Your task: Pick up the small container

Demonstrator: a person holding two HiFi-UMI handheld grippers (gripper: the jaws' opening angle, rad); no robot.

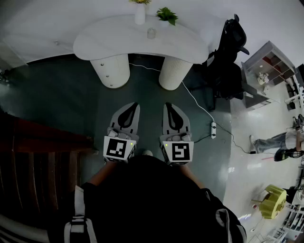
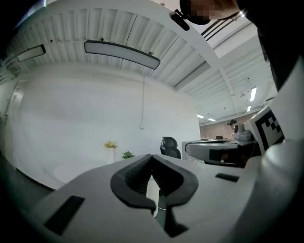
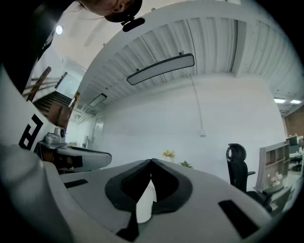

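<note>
The small container (image 1: 151,33) is a pale, clear cup standing on the white oval table (image 1: 114,40) at the top of the head view, next to a white vase (image 1: 139,14) and a green plant (image 1: 166,14). My left gripper (image 1: 135,104) and right gripper (image 1: 168,105) are held level side by side over the dark floor, well short of the table. Both are shut and hold nothing. In the left gripper view the tips of the left gripper (image 2: 151,156) meet; in the right gripper view the right gripper (image 3: 151,162) does the same. Neither gripper view shows the container.
Two thick white pedestals (image 1: 112,70) carry the table. A black office chair (image 1: 232,52) stands at its right, with a shelf unit (image 1: 268,64) beyond. A power strip (image 1: 213,129) and its cable lie on the floor. Wooden stairs (image 1: 42,156) are at the left, a yellow stool (image 1: 274,201) at the lower right.
</note>
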